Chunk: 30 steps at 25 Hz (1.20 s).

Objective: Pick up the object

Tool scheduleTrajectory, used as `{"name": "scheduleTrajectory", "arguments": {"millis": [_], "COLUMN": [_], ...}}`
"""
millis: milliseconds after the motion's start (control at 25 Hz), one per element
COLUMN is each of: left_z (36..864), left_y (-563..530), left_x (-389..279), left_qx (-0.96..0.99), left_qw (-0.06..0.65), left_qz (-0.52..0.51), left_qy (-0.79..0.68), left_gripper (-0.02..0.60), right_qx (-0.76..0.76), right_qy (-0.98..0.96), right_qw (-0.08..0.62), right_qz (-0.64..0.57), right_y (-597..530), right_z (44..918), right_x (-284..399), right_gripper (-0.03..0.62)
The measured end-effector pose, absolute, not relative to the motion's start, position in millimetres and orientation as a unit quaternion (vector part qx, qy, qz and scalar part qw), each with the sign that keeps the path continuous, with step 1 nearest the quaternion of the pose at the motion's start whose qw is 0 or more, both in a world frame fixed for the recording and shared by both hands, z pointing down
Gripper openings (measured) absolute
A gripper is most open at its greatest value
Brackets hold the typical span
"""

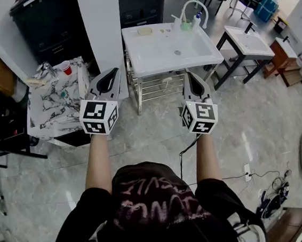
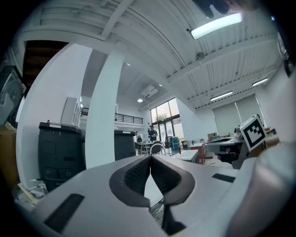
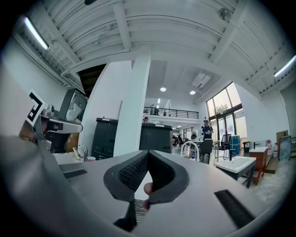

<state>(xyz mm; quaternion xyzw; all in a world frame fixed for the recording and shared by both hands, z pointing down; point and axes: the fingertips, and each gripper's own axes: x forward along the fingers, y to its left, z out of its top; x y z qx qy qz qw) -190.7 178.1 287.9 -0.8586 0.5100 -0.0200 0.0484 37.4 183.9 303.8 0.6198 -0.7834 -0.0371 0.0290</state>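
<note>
A pale yellow object [image 1: 145,31] lies on the far left of the white sink table [image 1: 155,55]. Both grippers are held level in the air in front of that table, well short of it. My left gripper [image 1: 115,70] is shut, its ribbed pads meeting at the tips [image 2: 150,157], with nothing between them. My right gripper [image 1: 188,74] is also shut [image 3: 148,152] and holds nothing. A small pinkish shape shows through the hollow under its tips; I cannot tell what it is.
A faucet [image 1: 192,6], a green bottle [image 1: 186,26] and a blue-capped bottle [image 1: 198,17] stand at the sink's back. A marble-patterned table [image 1: 58,108] with a red cup [image 1: 66,67] is at left. A white pillar [image 1: 101,26], black cabinets [image 1: 49,21] and a second sink [image 1: 250,40] surround it.
</note>
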Motion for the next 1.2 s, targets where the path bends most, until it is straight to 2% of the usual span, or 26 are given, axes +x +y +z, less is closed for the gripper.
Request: {"name": "scheduleTrajectory", "arguments": {"millis": [1200], "left_z": [305.2], "left_y": [160.2], "left_x": [-210.6], "left_qx": [-0.868], "left_qw": [0.028], "left_qz": [-0.019], "left_qy": [0.495], "left_gripper": [0.017], "right_qx": [0.643], "right_qy": [-0.765], "right_qw": [0.030], "right_qz": [-0.030], "right_y": [173.2], "right_z": [318.0], "right_x": [28.1], "right_gripper": [0.014]}}
